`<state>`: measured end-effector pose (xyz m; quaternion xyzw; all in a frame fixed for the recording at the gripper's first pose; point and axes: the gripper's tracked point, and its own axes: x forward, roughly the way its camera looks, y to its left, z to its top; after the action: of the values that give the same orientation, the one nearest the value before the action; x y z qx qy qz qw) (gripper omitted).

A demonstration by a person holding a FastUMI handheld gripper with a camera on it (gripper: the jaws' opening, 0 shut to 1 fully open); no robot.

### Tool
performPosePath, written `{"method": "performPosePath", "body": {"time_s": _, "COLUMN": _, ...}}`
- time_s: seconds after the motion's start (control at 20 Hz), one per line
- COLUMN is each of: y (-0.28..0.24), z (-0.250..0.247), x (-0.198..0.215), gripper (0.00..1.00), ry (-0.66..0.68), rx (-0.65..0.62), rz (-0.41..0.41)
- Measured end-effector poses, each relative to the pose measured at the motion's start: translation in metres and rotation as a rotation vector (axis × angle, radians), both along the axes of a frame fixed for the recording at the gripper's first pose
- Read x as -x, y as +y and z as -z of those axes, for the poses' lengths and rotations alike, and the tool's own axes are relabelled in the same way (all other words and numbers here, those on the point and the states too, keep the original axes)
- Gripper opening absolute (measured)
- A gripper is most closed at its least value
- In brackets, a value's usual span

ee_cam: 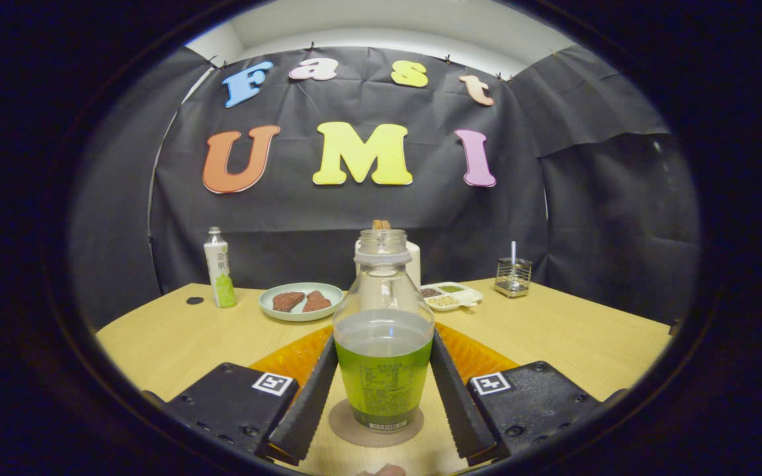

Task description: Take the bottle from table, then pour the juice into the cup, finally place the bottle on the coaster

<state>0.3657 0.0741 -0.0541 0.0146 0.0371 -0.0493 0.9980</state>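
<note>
The bottle (pixel 383 344) stands upright, long axis vertical, on a round coaster (pixel 376 428) at 12 o'clock from the tongs (pixel 383 390), directly between the two fingers. It is clear, uncapped, and partly filled with green juice behind a green label. The tongs flank the bottle's lower body, apparently touching both sides (firm pressure cannot be confirmed), so whether they pinch it cannot be told; the bench (pixel 573 330) carries an orange mat (pixel 480 354) behind the bottle.

Nothing reads clearly: the clear glass bottle with green label (pixel 383 383), flanked by the gripper (pixel 383 338) fingers, carries fine print, seemingly blurred; likewise the white plastic bottle (pixel 219 268)
</note>
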Motion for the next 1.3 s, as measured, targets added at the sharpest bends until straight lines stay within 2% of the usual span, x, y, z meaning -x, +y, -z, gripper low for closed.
{"method": "performPosePath", "body": {"time_s": 0.25, "y": 0.003, "z": -0.001, "x": 0.002, "gripper": 0.85, "ry": 0.018, "rx": 0.027, "rz": -0.023}}
{"method": "performPosePath", "body": {"time_s": 0.4, "y": 0.006, "z": 0.002, "x": 0.005, "gripper": 0.99, "ry": 0.047, "rx": 0.036, "rz": -0.046}}
{"method": "performPosePath", "body": {"time_s": 0.65, "y": 0.004, "z": -0.008, "x": 0.023, "gripper": 1.0, "ry": 0.057, "rx": 0.043, "rz": -0.052}}
{"method": "performPosePath", "body": {"time_s": 0.8, "y": -0.002, "z": -0.018, "x": 0.041, "gripper": 1.0, "ry": 0.052, "rx": 0.068, "rz": -0.02}}
{"method": "performPosePath", "body": {"time_s": 1.3, "y": -0.001, "z": -0.064, "x": 0.133, "gripper": 1.0, "ry": 0.001, "rx": 0.054, "rz": -0.025}}
